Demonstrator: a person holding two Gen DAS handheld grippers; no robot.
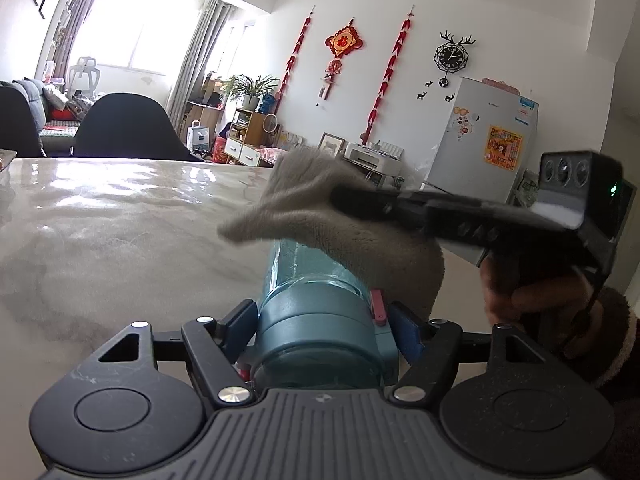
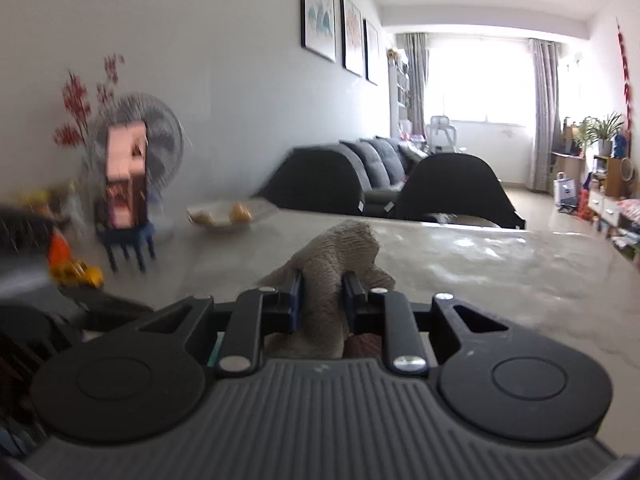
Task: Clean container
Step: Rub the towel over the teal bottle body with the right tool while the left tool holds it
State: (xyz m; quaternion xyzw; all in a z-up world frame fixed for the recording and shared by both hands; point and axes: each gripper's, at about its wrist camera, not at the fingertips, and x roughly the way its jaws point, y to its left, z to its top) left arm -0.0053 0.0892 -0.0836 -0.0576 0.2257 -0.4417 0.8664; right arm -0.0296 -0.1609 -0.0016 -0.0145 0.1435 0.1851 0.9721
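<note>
From my left wrist camera, my left hand-held gripper (image 1: 320,320) points level out over the marble table (image 1: 120,220), its blue fingers (image 1: 240,320) clamped on either side of the teal bottle (image 1: 316,320). The bottle lies along the gripper's line, its darker cap end toward the camera and its lighter, glossy body running straight away from me, long axis roughly horizontal above the table. My right hand-held gripper (image 1: 344,196) comes in from the right, nearly crosswise to the bottle, with my hand (image 1: 532,296) and a dark fuzzy sleeve (image 1: 612,336) behind it. It carries a grey cloth (image 1: 320,208), which drapes over the far part of the bottle and down its right side.

From my right wrist camera, my right hand-held gripper (image 2: 322,292) faces across the table (image 2: 480,272) toward two black chairs (image 2: 456,188), its fingers (image 2: 296,292) pinched on the grey cloth (image 2: 336,264), which bunches up between them and flops forward. The bottle is hidden beneath the cloth here. At the left, blurred, sit a small fan (image 2: 148,148) and a plate of fruit (image 2: 228,216).
</note>
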